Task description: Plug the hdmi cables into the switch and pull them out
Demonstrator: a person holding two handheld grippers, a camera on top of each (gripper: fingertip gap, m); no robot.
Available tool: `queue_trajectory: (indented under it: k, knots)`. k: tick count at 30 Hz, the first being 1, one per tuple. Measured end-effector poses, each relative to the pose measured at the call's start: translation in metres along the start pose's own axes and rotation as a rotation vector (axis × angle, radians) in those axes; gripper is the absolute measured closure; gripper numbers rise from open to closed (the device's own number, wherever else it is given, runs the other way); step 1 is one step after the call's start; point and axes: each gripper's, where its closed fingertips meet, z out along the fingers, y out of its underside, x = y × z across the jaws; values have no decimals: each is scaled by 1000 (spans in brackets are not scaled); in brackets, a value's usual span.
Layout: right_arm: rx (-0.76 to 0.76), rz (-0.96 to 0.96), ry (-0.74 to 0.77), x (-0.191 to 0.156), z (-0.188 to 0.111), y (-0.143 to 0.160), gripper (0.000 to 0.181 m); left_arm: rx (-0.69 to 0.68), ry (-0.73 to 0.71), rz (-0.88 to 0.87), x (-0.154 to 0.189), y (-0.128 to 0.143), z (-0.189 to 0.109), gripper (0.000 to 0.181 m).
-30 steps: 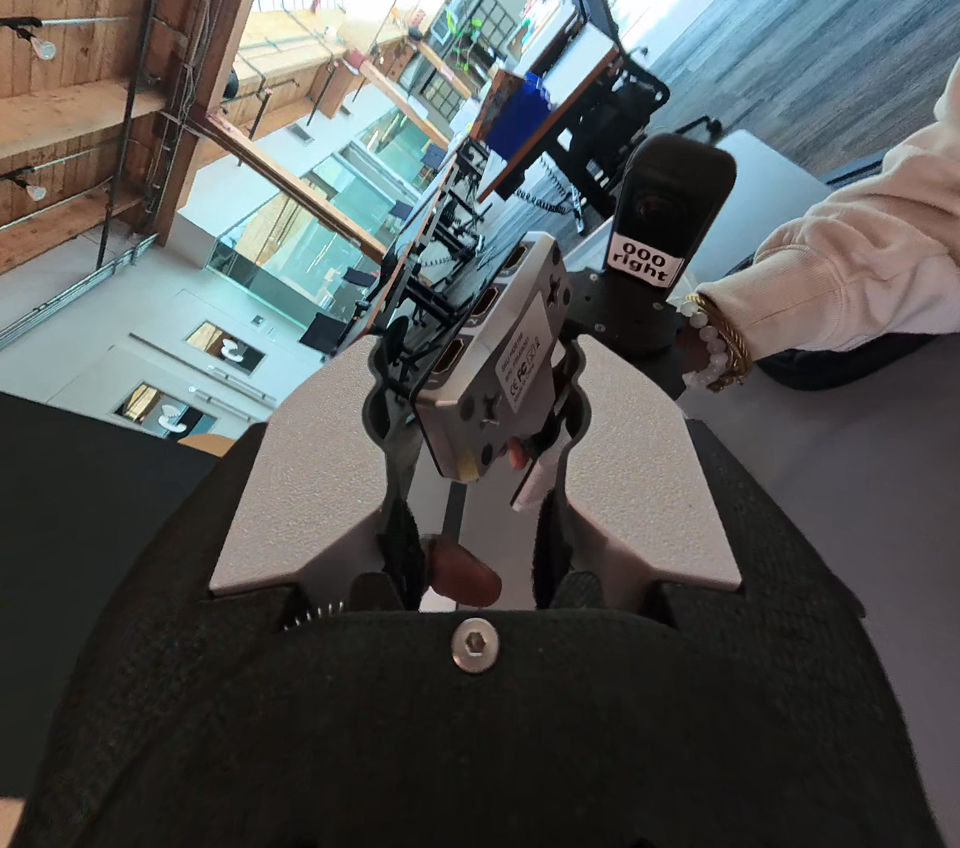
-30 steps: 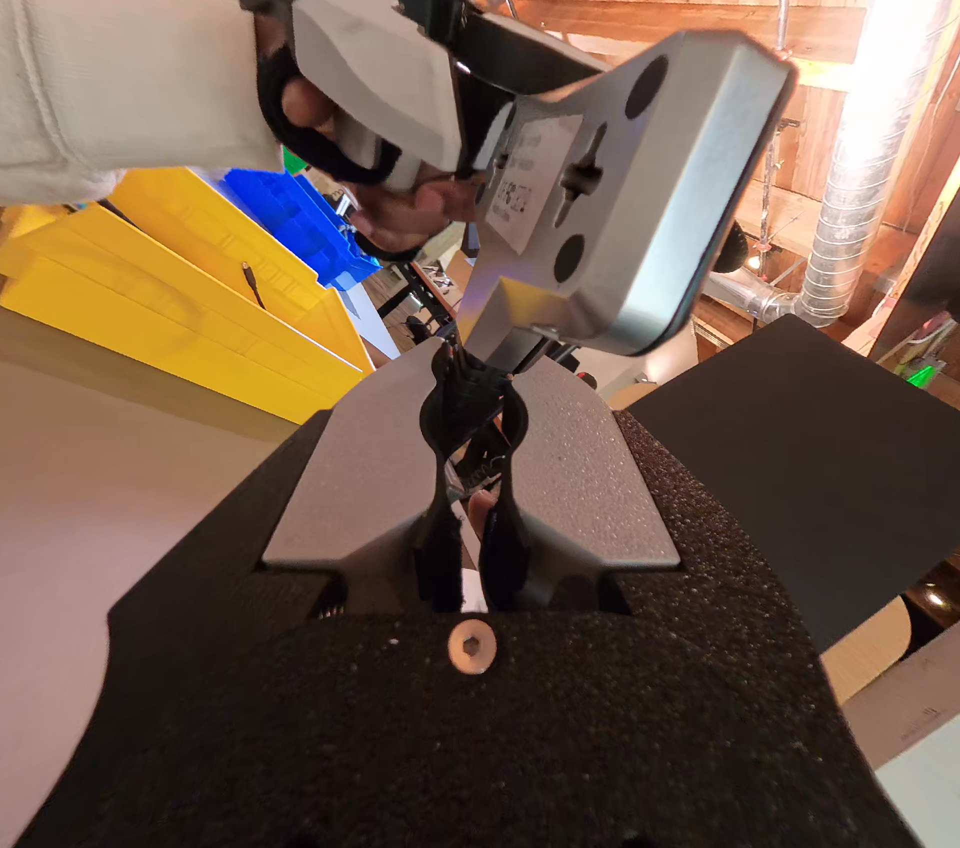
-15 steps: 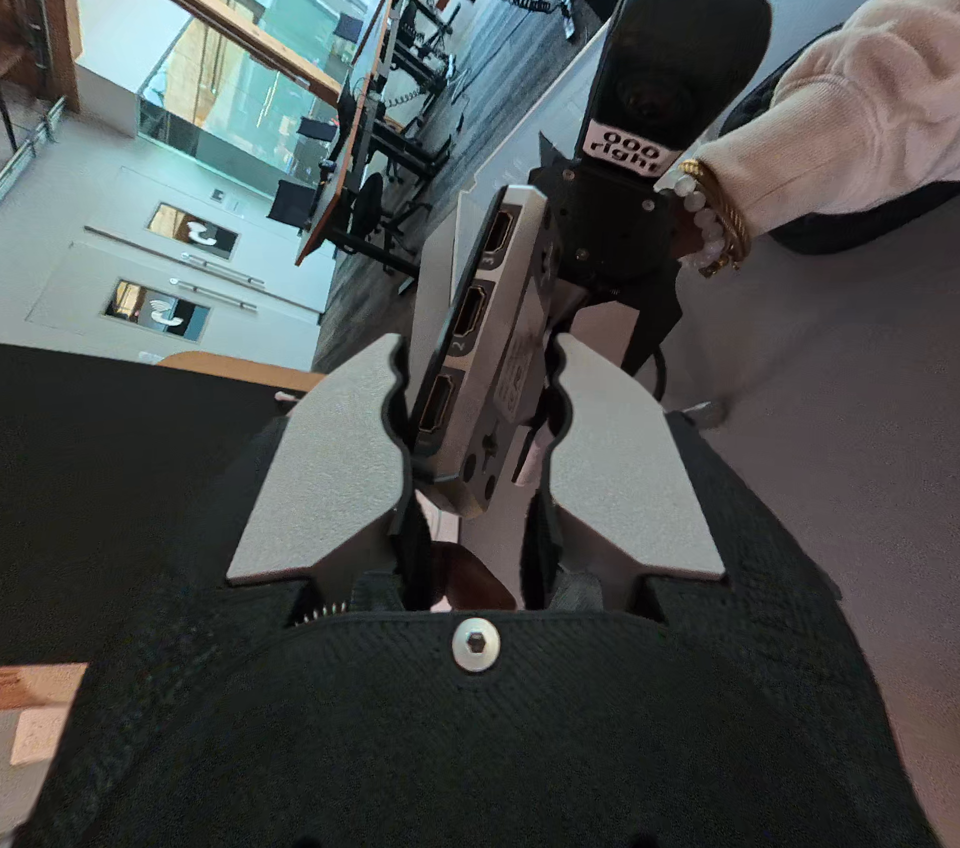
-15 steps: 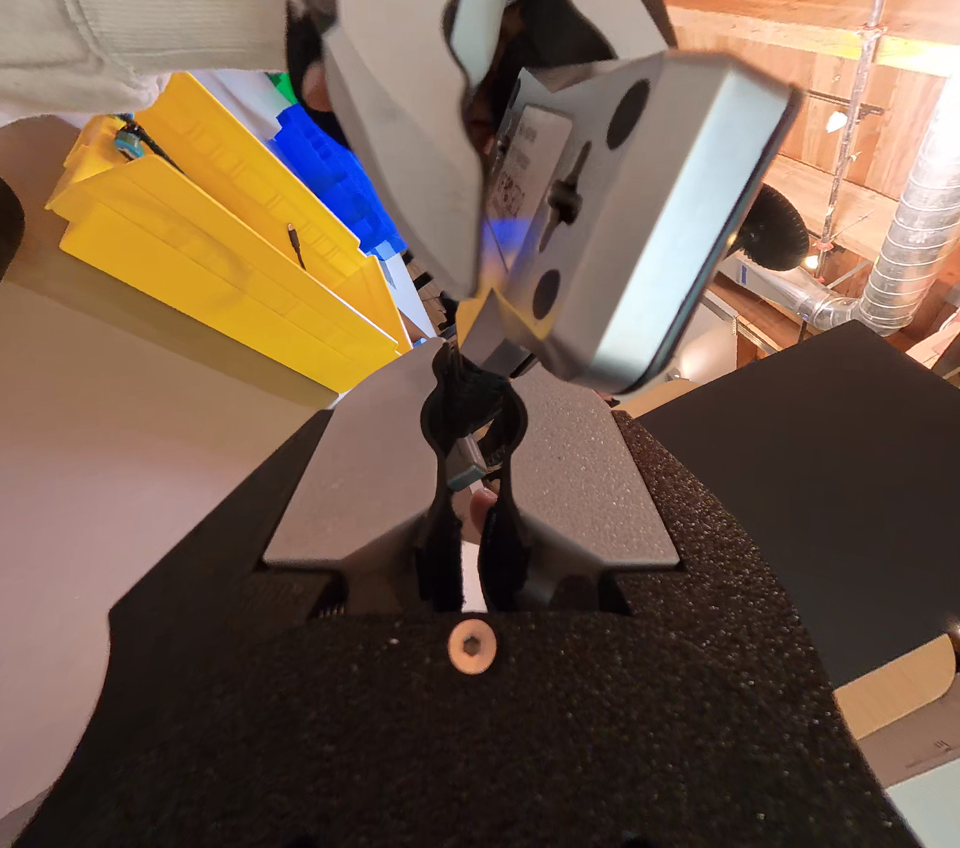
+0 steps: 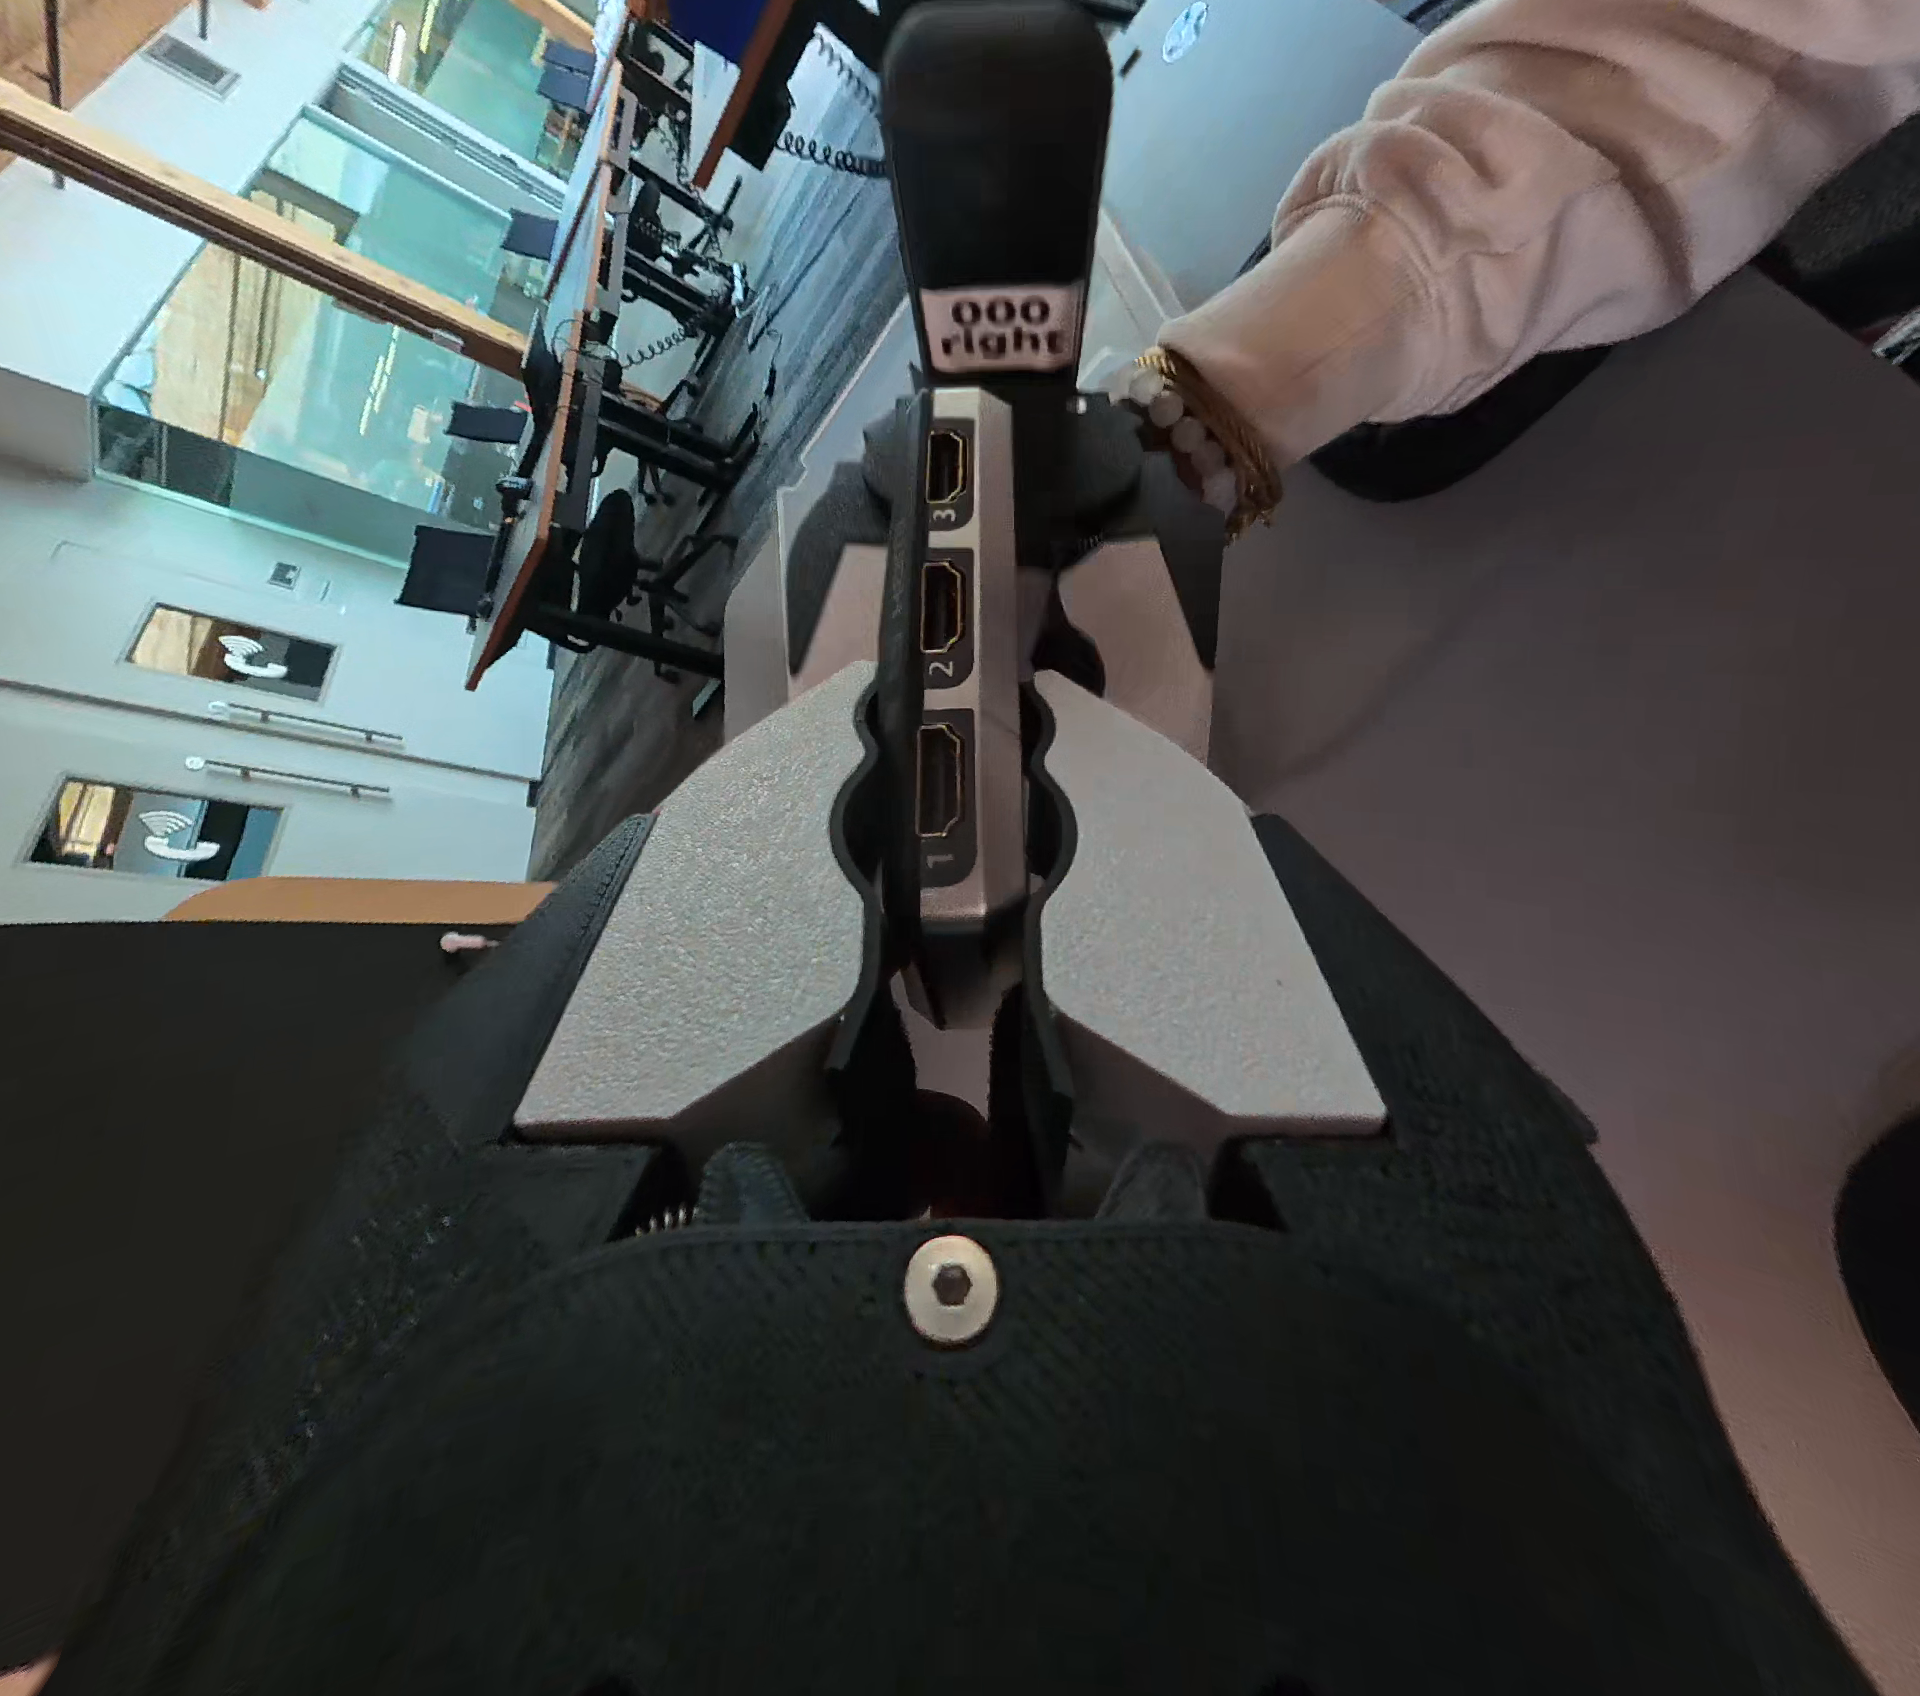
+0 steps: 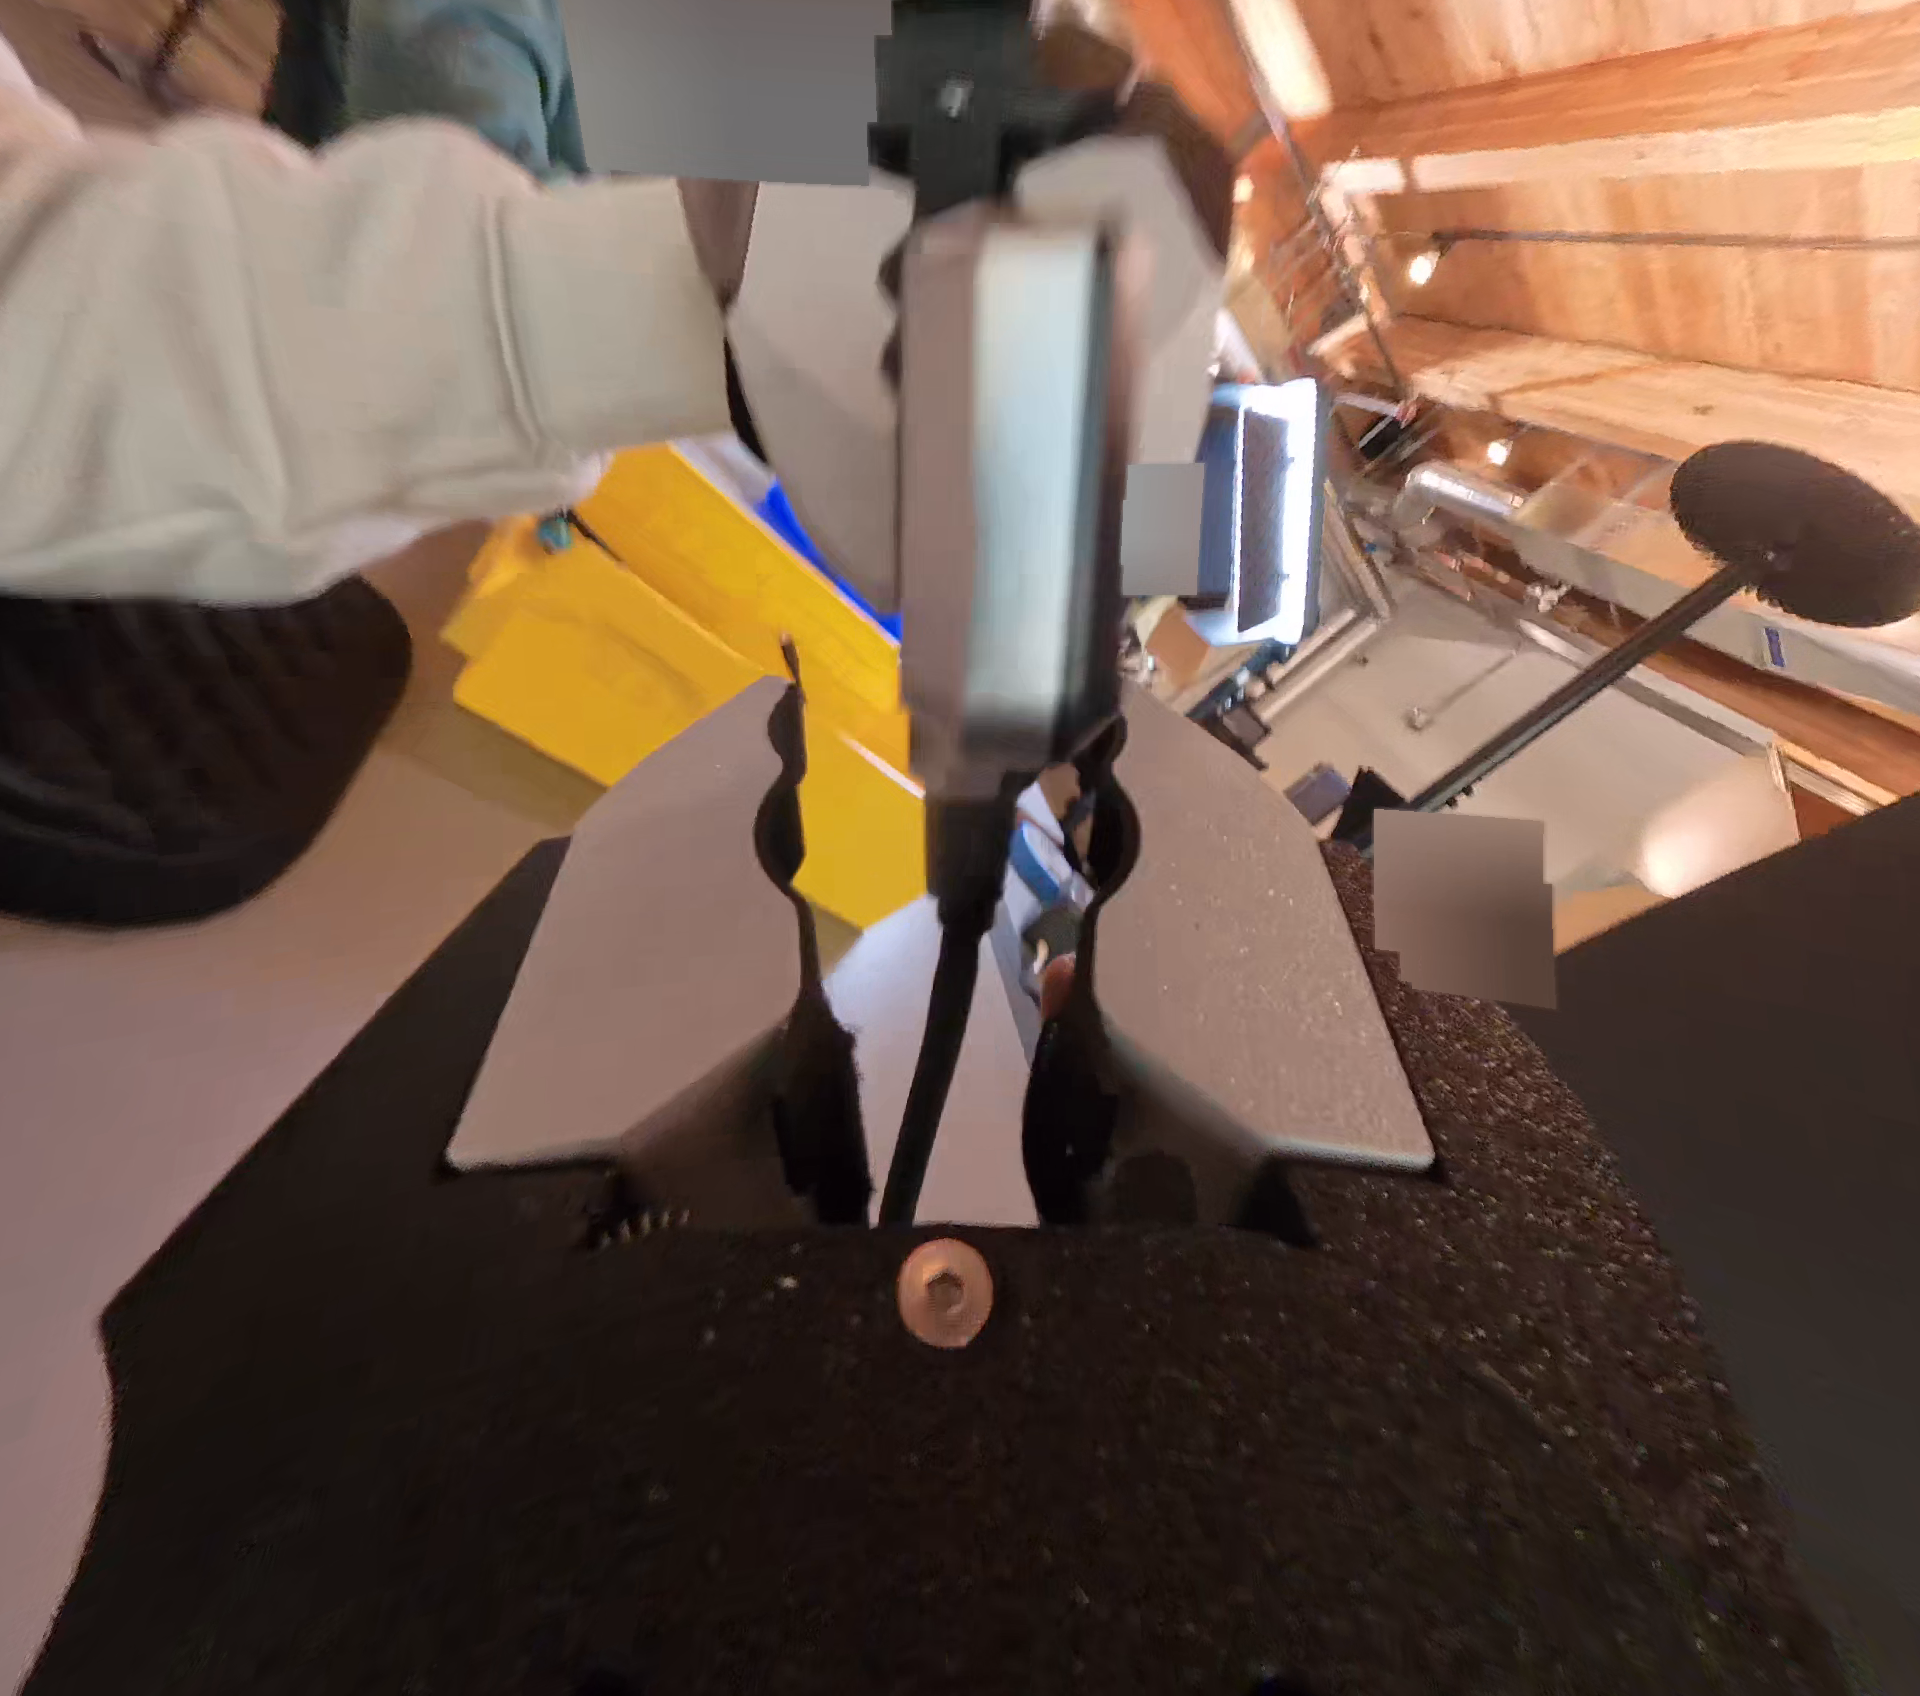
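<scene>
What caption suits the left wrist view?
Left gripper clamps the switch, three empty ports facing the camera, right gripper behind.

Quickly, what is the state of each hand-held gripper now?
Left hand-held gripper: shut on the switch.
Right hand-held gripper: open around the cable.

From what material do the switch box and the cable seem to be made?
The switch box looks like metal, likely brushed aluminium: a grey satin sheen with crisp bevelled edges. Its three ports have gold-coloured rims, which suggests plating. The cable appears to have a black rubber or plastic jacket, smooth and matte. The blur leaves its finish uncertain.
</scene>
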Motion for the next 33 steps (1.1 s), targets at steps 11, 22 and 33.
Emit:
queue_trajectory:
  k: [11,22,33]
  knots:
    - [-117,-77,36,8,-10,3,138,-170,5,-49,0,34,2,158]
    - [-265,-146,43,8,-11,29,158,-197,-89,-84,-11,47,-18,143]
    - [-201,-161,49,4,-9,26,153,-178,4,-63,3,45,-12,160]
